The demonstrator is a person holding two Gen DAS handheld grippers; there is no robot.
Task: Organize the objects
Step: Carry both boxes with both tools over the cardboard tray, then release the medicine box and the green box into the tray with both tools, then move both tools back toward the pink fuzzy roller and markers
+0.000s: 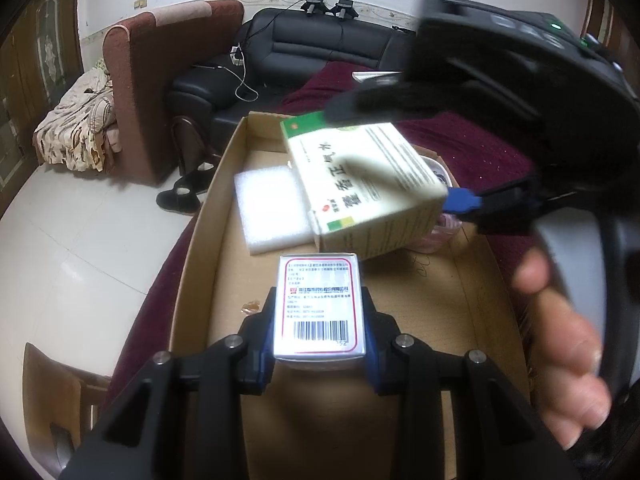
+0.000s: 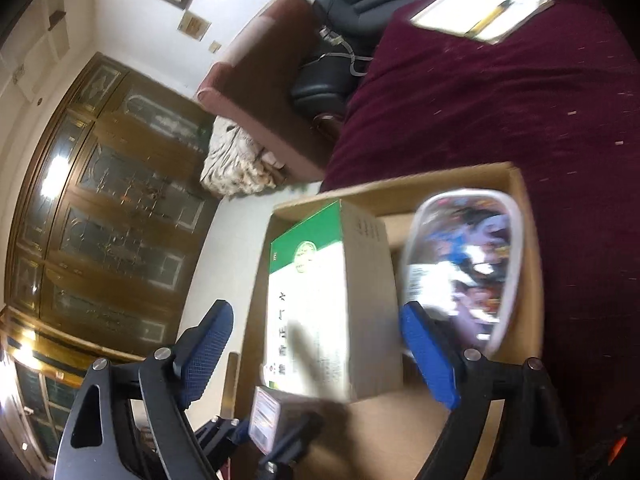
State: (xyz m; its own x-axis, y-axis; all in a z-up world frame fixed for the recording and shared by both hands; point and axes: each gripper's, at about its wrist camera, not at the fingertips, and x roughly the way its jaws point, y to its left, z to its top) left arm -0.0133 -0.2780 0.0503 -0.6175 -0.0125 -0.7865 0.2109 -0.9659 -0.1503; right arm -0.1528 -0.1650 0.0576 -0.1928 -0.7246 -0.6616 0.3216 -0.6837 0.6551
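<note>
A green-and-white medicine box [image 1: 360, 184] sits tilted and blurred inside the shallow cardboard tray [image 1: 208, 208]. It lies between the fingers of my right gripper [image 1: 390, 156]. From the right wrist view that gripper [image 2: 316, 312] is open, and its blue pads [image 2: 208, 344] stand clear of the box [image 2: 332, 300]. My left gripper [image 1: 320, 292] is shut on a small white barcode box [image 1: 318, 308], held over the tray's near end. This small box [image 2: 264, 416] also shows low in the right wrist view.
A white foam block [image 1: 268, 208] lies in the tray behind the medicine box. A clear plastic tub of colourful items [image 2: 460, 272] stands in the tray's right side. The maroon cloth [image 2: 480, 100] carries a notebook [image 2: 480, 8]. A hand [image 1: 560, 320] grips the right handle.
</note>
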